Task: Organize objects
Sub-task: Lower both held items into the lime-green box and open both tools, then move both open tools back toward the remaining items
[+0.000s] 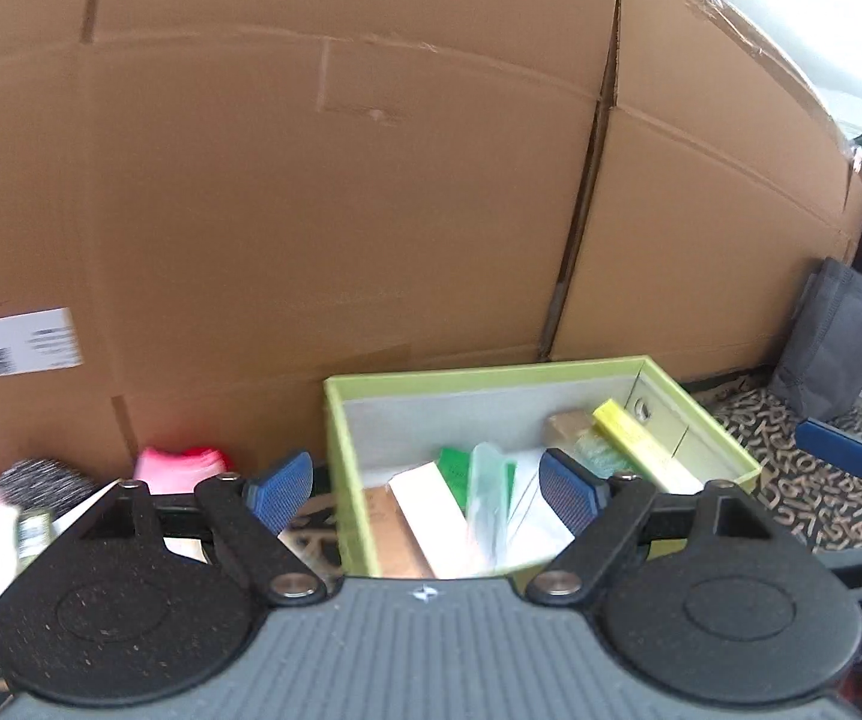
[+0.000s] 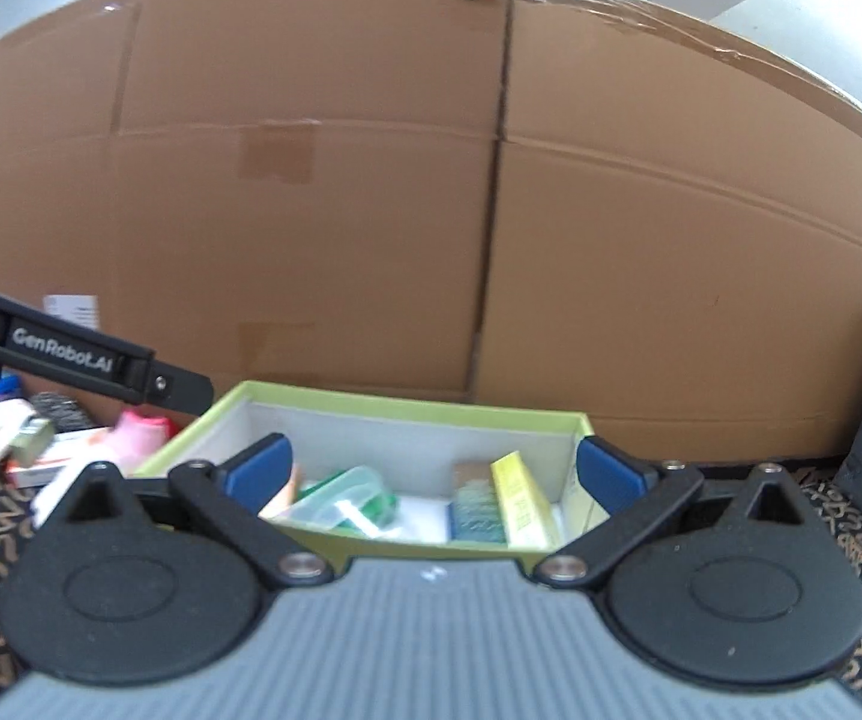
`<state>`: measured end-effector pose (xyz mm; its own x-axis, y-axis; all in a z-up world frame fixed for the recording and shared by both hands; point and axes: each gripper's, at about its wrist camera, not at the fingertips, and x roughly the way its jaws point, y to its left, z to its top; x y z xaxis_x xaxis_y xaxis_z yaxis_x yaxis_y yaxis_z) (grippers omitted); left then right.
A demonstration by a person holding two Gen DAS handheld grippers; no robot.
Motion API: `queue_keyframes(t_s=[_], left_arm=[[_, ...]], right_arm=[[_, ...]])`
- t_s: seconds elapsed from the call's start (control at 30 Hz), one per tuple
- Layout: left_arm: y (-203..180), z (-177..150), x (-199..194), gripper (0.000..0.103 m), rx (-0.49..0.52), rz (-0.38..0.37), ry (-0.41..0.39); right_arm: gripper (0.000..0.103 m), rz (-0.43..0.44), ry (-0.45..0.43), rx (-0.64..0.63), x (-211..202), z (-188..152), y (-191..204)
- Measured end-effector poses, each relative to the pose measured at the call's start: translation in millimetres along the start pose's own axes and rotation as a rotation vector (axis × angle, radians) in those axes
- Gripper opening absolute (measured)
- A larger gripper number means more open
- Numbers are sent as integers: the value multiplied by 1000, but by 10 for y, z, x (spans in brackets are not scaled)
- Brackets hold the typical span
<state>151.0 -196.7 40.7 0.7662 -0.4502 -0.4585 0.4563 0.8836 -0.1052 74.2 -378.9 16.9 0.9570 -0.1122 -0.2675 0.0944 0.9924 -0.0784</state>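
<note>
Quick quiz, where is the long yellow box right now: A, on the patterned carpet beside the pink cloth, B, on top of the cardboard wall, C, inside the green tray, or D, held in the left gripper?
C: the yellow box leans inside the green tray, near its right wall.

Cardboard wall (image 2: 611, 228) blocks everything right behind the green box (image 2: 407, 411). Box top's open, contents crowding its floor. Loose clutter (image 2: 131, 435) hems the left.

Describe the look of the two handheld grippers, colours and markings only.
Both match: the left gripper and right gripper have blue ribbed fingers on black linkage arms with silver pivot screws, round black discs, and a ribbed grey body. White "GenRobot.AI" lettering marks the left gripper's black side. No cables show.
</note>
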Motion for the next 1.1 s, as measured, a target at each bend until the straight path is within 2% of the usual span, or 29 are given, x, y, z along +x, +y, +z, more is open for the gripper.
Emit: queue_keyframes(t_s=[0.07,0.27,0.47,0.77,0.93,1.1], left_arm=[[17,-39,-143,86,5,24,14],[48,-198,-508,86,24,71,-3],[177,-364,-712,86,-15,56,13],[522,-782,-882,86,-98,101,66],[838,-1007,-932,86,-150,150,101],[1276,-1096,-929,86,-198,223,122]], right_arm=[[103,22,7,2,-173,-71,268],[103,85,56,-8,-415,-203,614],[103,150,100,14,-614,-422,928],[103,235,201,71,-565,-644,1247],[103,286,259,77,-459,-773,1487],[103,332,292,37,-401,-819,1741]])
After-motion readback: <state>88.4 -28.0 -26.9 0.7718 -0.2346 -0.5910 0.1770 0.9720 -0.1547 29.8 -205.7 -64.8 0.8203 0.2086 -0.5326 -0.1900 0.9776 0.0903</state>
